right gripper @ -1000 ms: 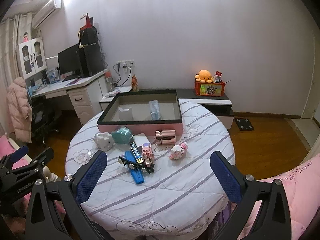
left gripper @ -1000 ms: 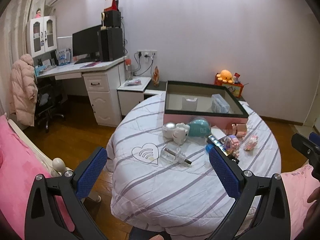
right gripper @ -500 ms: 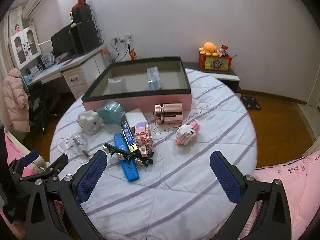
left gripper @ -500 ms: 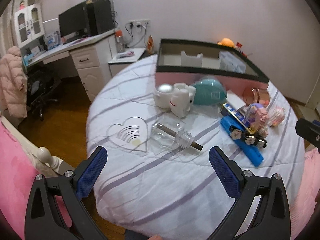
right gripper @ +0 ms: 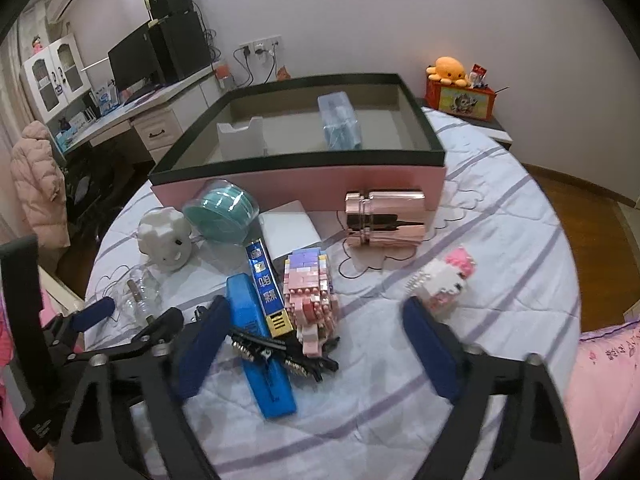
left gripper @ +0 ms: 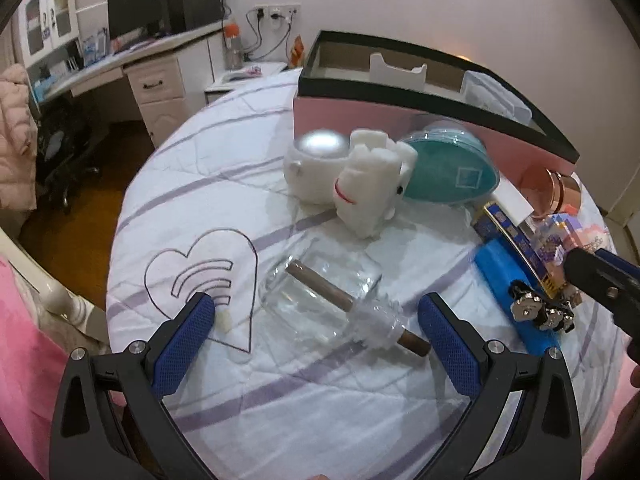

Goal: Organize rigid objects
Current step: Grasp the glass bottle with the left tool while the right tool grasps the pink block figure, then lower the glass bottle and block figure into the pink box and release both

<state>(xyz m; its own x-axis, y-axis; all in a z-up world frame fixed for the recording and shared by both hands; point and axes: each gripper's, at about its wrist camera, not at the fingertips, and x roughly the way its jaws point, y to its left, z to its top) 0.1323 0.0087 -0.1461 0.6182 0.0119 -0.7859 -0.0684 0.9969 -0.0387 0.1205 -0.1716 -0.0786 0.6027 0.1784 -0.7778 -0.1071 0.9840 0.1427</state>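
Left gripper (left gripper: 316,326) wide, empty, over clear glass bottle (left gripper: 320,300) lying on quilt (left gripper: 280,400). Right gripper (right gripper: 310,350) narrower, jaws just closing, not gripping; black hair clip (right gripper: 280,354), blue case (right gripper: 260,344), pink brick figure (right gripper: 310,294) between. Pink box (right gripper: 300,182) beyond, open-topped.

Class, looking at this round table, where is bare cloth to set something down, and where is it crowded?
Free: the near edge of the table, and the far right beyond the pink brick cat. Crowded: from the pink box to the blue case.
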